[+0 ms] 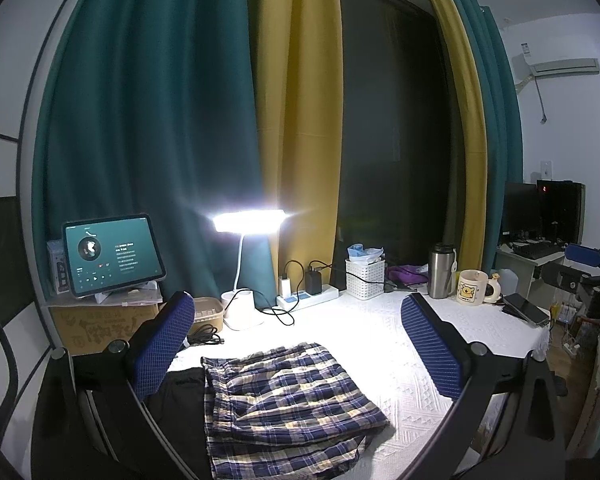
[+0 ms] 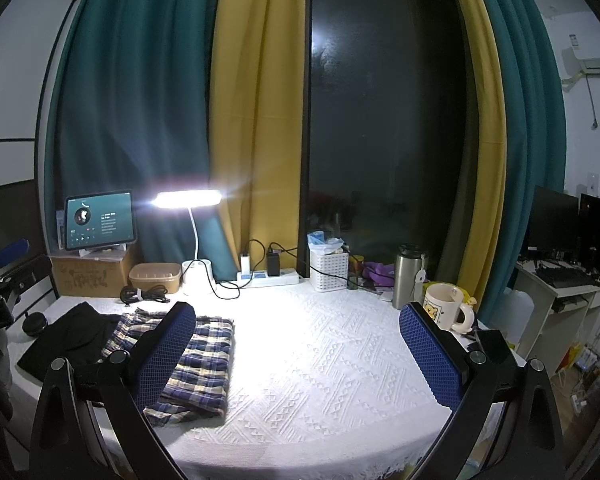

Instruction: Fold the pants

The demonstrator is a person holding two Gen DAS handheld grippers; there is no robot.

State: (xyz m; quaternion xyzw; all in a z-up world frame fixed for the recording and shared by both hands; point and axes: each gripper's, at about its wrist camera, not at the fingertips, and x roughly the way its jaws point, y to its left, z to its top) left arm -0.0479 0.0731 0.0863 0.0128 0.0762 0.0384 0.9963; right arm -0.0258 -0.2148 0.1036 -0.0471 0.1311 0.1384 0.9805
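Honestly, the plaid pants (image 1: 284,404) look folded already; both the left gripper (image 1: 300,344) and right gripper (image 2: 300,348) hang spread apart, empty. I'd just square the 5 o'clock corner, avoiding the black garment (image 2: 76,336) at 9 o'clock.

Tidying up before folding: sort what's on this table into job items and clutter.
Job: plaid pants, black garment, left hand-held gripper, right hand-held gripper, both open.
Clutter: tablet, desk lamp, power strip, steel flask, bear mug, white basket.
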